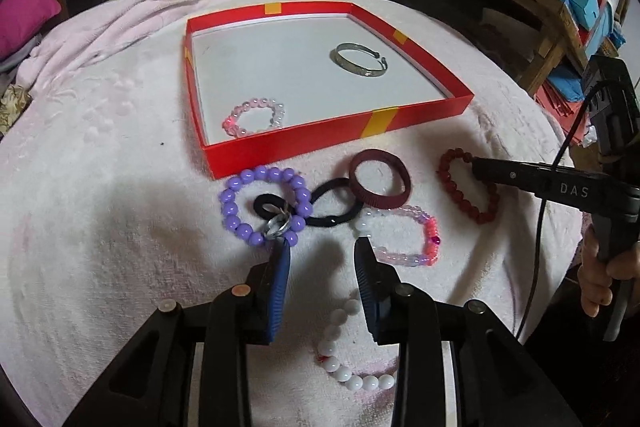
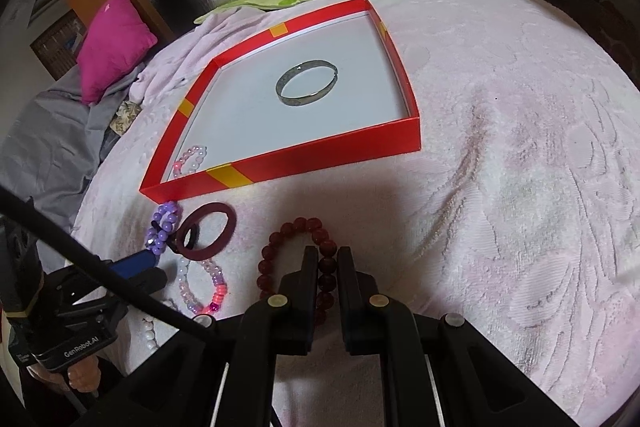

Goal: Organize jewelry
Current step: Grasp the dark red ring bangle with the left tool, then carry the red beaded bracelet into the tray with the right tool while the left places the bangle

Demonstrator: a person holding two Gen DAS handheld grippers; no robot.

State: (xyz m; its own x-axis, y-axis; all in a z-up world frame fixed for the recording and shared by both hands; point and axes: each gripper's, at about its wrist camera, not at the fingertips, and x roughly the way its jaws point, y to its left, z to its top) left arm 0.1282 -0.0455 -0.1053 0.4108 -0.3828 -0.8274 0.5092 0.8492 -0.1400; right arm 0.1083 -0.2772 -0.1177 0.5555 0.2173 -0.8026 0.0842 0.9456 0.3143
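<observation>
A pale pink textured blanket [image 1: 100,187] is spread over the bed, and on it a shallow red cardboard box lid with yellow stripes [image 1: 280,155] is set, open side up, toward the far side. Inside the lid a silver metal bangle [image 1: 359,61] lies at the far right, and a small pink and clear beaded bracelet [image 1: 254,119] rests in the near left corner.

Just near of the lid, loose pieces are scattered on the blanket: a purple round-bead bracelet [image 1: 264,205] at the left, a black elastic hair tie [image 1: 320,207] overlapping it, a maroon ribbed band [image 1: 380,183] resting partly on the tie, a pink and translucent beaded bracelet [image 1: 404,239] nearer, and a white bead strand [image 1: 344,359] nearest (partly hidden beneath the tool).

The left gripper [image 1: 322,259] is held spread apart above the blanket, nothing between its blue pads [image 1: 280,291]. The right gripper [image 2: 328,263] is closed down around one side of a dark red round-bead bracelet [image 2: 288,239], which lies at the right of the group.
</observation>
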